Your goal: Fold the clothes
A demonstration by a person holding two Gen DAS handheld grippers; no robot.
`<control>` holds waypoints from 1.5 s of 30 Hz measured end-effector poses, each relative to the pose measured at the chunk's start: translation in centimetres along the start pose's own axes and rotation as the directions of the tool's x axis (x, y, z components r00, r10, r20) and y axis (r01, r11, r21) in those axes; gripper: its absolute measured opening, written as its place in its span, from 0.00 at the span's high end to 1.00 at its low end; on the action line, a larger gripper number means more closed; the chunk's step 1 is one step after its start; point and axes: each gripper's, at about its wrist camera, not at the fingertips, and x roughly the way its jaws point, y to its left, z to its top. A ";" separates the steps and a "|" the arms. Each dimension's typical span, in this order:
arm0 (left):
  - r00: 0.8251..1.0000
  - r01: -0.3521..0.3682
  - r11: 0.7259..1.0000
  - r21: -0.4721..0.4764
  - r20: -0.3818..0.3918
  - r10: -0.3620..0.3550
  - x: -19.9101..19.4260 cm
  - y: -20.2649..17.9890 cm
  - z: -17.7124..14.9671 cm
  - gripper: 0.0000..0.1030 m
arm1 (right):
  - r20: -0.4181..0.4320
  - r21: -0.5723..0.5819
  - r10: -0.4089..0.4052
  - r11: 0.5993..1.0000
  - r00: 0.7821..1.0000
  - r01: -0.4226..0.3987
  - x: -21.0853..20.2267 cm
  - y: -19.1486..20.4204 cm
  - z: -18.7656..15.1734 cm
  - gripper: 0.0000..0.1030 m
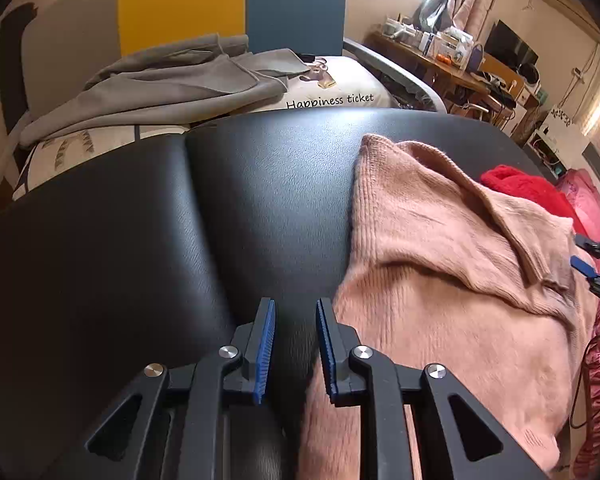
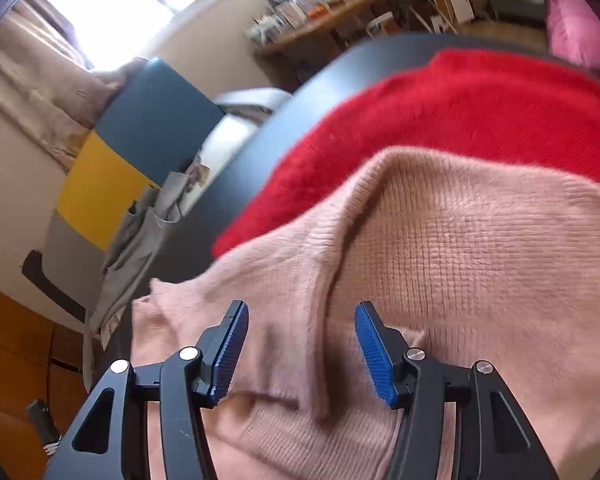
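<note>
The pink sweater (image 1: 440, 312) lies rumpled on the black table (image 1: 140, 240), filling the right half of the left wrist view, its long axis running from lower edge toward upper centre. The left gripper (image 1: 295, 344), fingers narrowly parted and empty, sits at its left edge. The right gripper (image 2: 302, 348), fingers spread wide, hovers over its middle, the red sweater (image 2: 460, 120) beyond.

**Open black surface on the left, knitwear crowding the right**

The black padded table (image 1: 148, 240) lies bare across its left and middle. A pink sweater (image 1: 440, 280) covers the right side, overlapping a red sweater (image 2: 440, 120) beyond it. Grey clothing (image 1: 172, 84) sits past the far edge.
</note>
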 end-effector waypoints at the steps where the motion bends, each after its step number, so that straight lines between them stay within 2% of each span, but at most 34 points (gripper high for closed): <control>1: 1.000 0.006 1.000 0.007 -0.005 -0.006 0.5 0.0 0.4 0.80 | -0.019 -0.020 0.023 1.000 1.000 -0.024 0.7 0.2 0.0 0.52; 2: 1.000 0.009 1.000 0.015 -0.009 -0.009 0.6 0.2 0.8 0.80 | -0.038 -0.039 0.046 0.998 0.998 -0.048 1.4 0.5 0.1 0.64; 5: 1.000 0.016 0.999 0.045 0.004 -0.017 1.8 -0.6 2.4 0.80 | -0.051 -0.101 0.024 0.994 0.998 -0.029 2.2 1.2 0.7 0.80; 7: 0.998 0.051 0.997 0.061 0.017 -0.053 2.4 -1.0 3.5 0.79 | -0.057 -0.143 0.004 0.990 0.998 -0.012 2.8 1.8 1.2 0.86; 10: 0.994 0.104 0.992 0.076 0.019 -0.106 3.3 -1.7 5.2 0.75 | -0.063 -0.206 -0.026 0.979 0.998 0.012 3.6 2.6 2.0 0.90; 13: 0.991 0.132 0.986 0.099 -0.030 -0.129 5.6 -3.0 7.0 0.70 | -0.067 -0.267 -0.057 0.963 0.996 0.037 4.4 3.3 2.7 0.90; 15: 0.982 0.176 0.979 0.098 -0.081 -0.169 6.9 -3.6 7.5 0.69 | -0.069 -0.308 -0.077 0.950 0.995 0.052 4.9 3.9 3.2 0.90; 18: 0.967 0.245 0.965 0.097 -0.095 -0.236 7.4 -4.8 7.7 0.66 | -0.104 -0.314 -0.042 0.949 0.994 0.007 5.3 3.9 3.1 0.90; 19: 0.965 0.256 0.958 0.126 -0.099 -0.245 7.2 -5.5 7.3 0.67 | -0.108 -0.317 -0.029 0.948 0.994 -0.007 5.2 4.2 3.1 0.90; 20: 0.964 0.261 0.951 0.166 -0.096 -0.247 6.9 -6.2 6.8 0.84 | -0.109 -0.320 -0.017 0.947 0.994 -0.019 5.1 4.5 3.1 0.90; 22: 0.970 0.244 0.950 0.197 -0.065 -0.236 5.7 -6.6 5.9 0.89 | -0.107 -0.330 -0.005 0.943 0.994 -0.031 5.1 5.5 3.2 0.90; 23: 0.969 0.249 0.953 0.172 -0.045 -0.244 5.0 -6.2 5.5 0.91 | -0.104 -0.332 0.005 0.942 0.995 -0.040 5.0 6.0 3.4 0.90; 26: 0.954 0.291 0.957 -0.004 0.072 -0.290 1.2 -2.1 4.6 0.92 | -0.085 -0.338 0.052 0.938 0.995 -0.078 4.3 7.9 3.8 0.90; 31: 0.951 0.250 0.959 -0.136 0.219 -0.217 -5.9 5.4 1.7 0.92 | -0.067 -0.334 0.168 0.925 0.983 -0.181 3.9 13.3 4.5 0.90; 34: 0.960 0.170 0.964 -0.204 0.255 -0.115 -8.3 9.2 0.5 0.92 | -0.082 -0.320 0.228 0.916 0.970 -0.242 5.8 17.7 4.6 0.90; 36: 0.968 0.120 0.953 -0.277 0.245 -0.051 -8.6 12.3 0.3 0.91 | -0.122 -0.252 0.247 0.929 0.961 -0.270 8.7 20.0 4.7 0.89; 37: 0.973 0.079 0.942 -0.325 0.232 -0.001 -8.4 14.0 0.1 0.91 | -0.156 -0.210 0.261 0.934 0.953 -0.290 10.2 20.8 4.7 0.82; 38: 0.978 0.039 0.934 -0.354 0.205 0.036 -7.9 15.6 0.0 0.90 | -0.192 -0.166 0.276 0.937 0.942 -0.309 11.8 21.4 4.8 0.68; 39: 0.986 -0.014 0.930 -0.367 0.150 0.074 -7.0 17.0 -0.1 0.86 | -0.212 -0.160 0.274 0.937 0.938 -0.310 12.6 22.2 4.6 0.57; 40: 0.987 -0.067 0.923 -0.378 0.109 0.116 -6.7 18.1 -0.6 0.85 | -0.226 -0.166 0.267 0.937 0.937 -0.307 13.2 23.0 4.2 0.41; 41: 0.984 -0.117 0.914 -0.389 0.076 0.159 -6.6 19.0 -1.3 0.89 | -0.241 -0.176 0.267 0.934 0.933 -0.312 13.0 23.6 3.7 0.38; 43: 0.968 -0.216 0.889 -0.404 0.030 0.249 -7.2 20.6 -2.7 0.86 | -0.270 -0.197 0.270 0.924 0.924 -0.328 12.2 24.5 2.5 0.37; 44: 0.959 -0.243 0.879 -0.410 0.033 0.280 -8.1 20.9 -3.3 0.86 | -0.272 -0.238 0.260 0.915 0.926 -0.327 11.2 25.1 1.6 0.36; 45: 0.959 -0.234 0.878 -0.417 0.051 0.280 -9.2 21.0 -3.7 0.86 | -0.269 -0.281 0.238 0.907 0.933 -0.312 10.1 25.4 0.7 0.36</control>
